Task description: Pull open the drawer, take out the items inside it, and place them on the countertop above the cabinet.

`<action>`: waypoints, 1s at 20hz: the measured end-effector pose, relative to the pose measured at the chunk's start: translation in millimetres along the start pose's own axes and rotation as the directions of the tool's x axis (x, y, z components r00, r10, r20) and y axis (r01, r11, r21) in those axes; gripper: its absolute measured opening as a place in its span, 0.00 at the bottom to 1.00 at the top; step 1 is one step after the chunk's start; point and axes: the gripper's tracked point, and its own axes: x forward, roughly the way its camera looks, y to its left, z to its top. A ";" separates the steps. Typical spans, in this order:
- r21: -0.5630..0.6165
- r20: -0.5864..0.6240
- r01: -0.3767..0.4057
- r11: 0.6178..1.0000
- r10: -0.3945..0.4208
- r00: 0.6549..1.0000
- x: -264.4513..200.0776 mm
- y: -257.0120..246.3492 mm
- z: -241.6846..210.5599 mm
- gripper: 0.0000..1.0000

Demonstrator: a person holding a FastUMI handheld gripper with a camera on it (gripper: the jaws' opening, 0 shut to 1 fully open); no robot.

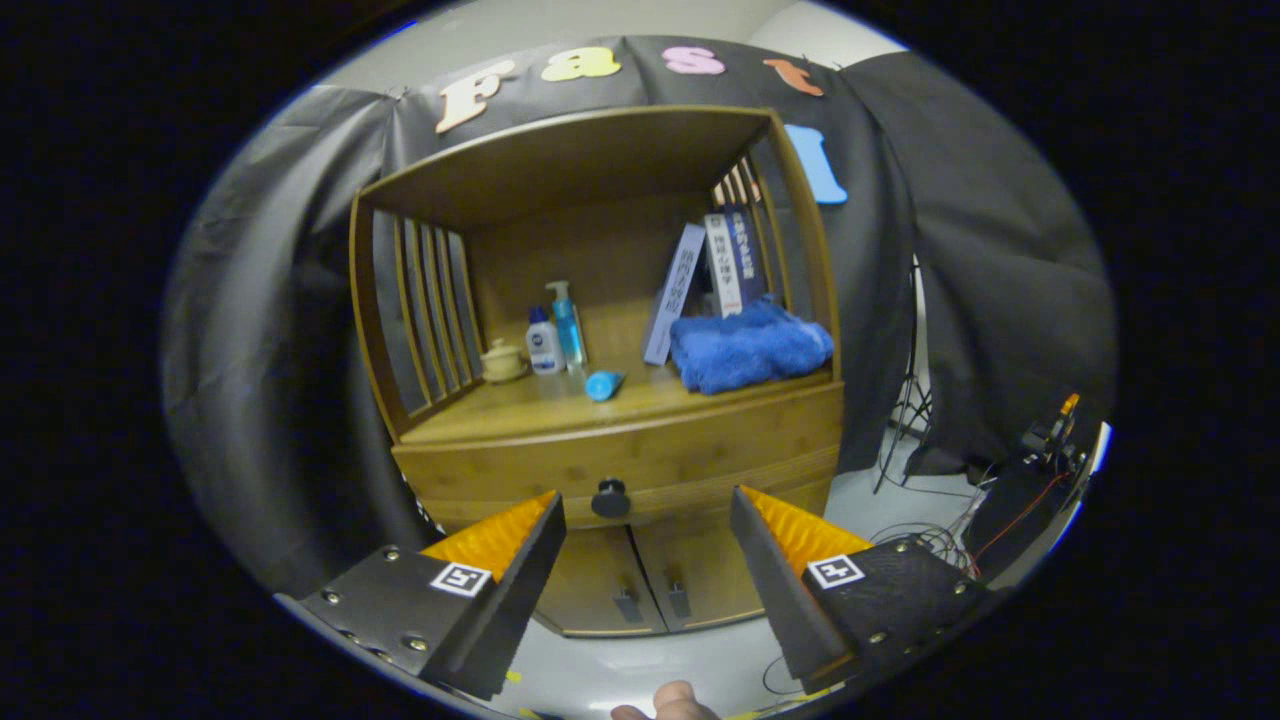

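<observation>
At frame centre, the drawer [620, 455] sat closed, its knob [611, 497] just beyond your gripper [648, 520], whose fingers were spread wide with nothing between them, evidently lined up to straddle that knob.

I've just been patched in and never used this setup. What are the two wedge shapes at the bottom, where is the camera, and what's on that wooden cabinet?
The camera rides on a hand-held two-finger gripper and looks forward along it. The two wedges are its fingers, spread apart and holding nothing. A person carries it; a fingertip peeks in below.

Ahead stands a wooden cabinet. Its drawer looks closed, and the round dark drawer knob sits between and just beyond the fingers, with two lower doors underneath.

On the countertop: a small beige lidded cup, a white bottle, a blue pump bottle, a blue tube lying down, leaning books and a folded blue towel.
</observation>
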 end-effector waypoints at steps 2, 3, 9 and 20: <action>-0.006 0.027 0.006 1.000 -0.005 1.000 -10.0 -4.7 19.5 0.99; -0.026 0.036 0.011 1.000 -0.010 0.999 -12.8 -5.7 27.4 0.99; -0.172 0.095 -0.007 0.985 0.023 0.995 -40.9 6.4 71.8 0.99; -0.255 0.264 0.035 0.966 0.035 0.964 -93.9 26.2 134.8 0.99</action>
